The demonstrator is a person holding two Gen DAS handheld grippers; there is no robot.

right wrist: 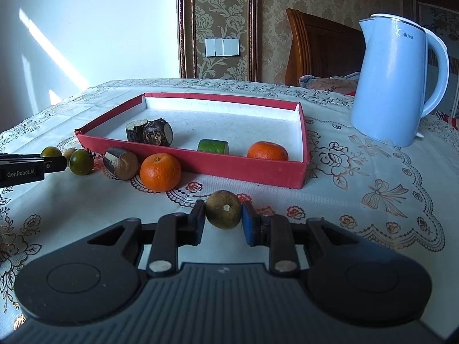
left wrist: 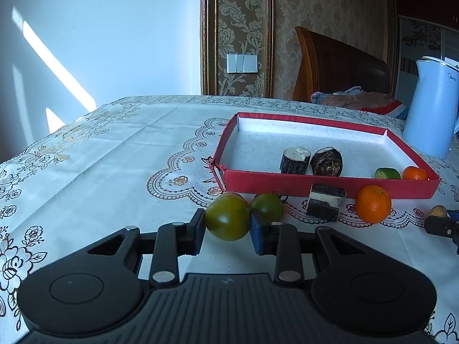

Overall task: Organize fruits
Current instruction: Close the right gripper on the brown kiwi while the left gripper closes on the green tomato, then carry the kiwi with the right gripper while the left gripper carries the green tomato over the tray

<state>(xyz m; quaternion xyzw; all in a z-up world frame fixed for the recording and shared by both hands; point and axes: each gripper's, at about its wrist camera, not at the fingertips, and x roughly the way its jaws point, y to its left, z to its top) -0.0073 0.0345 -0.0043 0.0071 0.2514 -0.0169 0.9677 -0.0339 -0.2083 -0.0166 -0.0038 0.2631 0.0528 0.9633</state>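
Table: a white lace-patterned tablecloth (right wrist: 373,177) is spread across the whole surface, with everything below laid out on it.
Kettle: a pale blue electric kettle (right wrist: 396,80) is stood upright at the far right, just beside the tray's right end.
Tray: a shallow red box tray (right wrist: 243,170) with a white floor is set mid-table; two dark sugarcane pieces (right wrist: 149,133) are seen touching each other in its left half, while a green cut piece (right wrist: 213,146) and a tangerine (right wrist: 267,151) are kept near its front wall on the right.
Left gripper: the left gripper (left wrist: 228,223) is clamped on a green tomato (left wrist: 228,220), which is pinched between both pads just in front of the tray's left corner.
Right gripper: the right gripper (right wrist: 223,215) is closed around a brownish-green round fruit (right wrist: 223,209), which is gripped between the pads in front of the tray; contact with the cloth cannot be told.
Loose orange: a second tangerine (right wrist: 160,172) is left on the cloth, close against the tray's front wall.
Loose cane: a third sugarcane piece (right wrist: 120,162) is laid on its side just left of that tangerine.
Small tomato: another green tomato (left wrist: 268,206) is found right behind the held one, beside the right pad.
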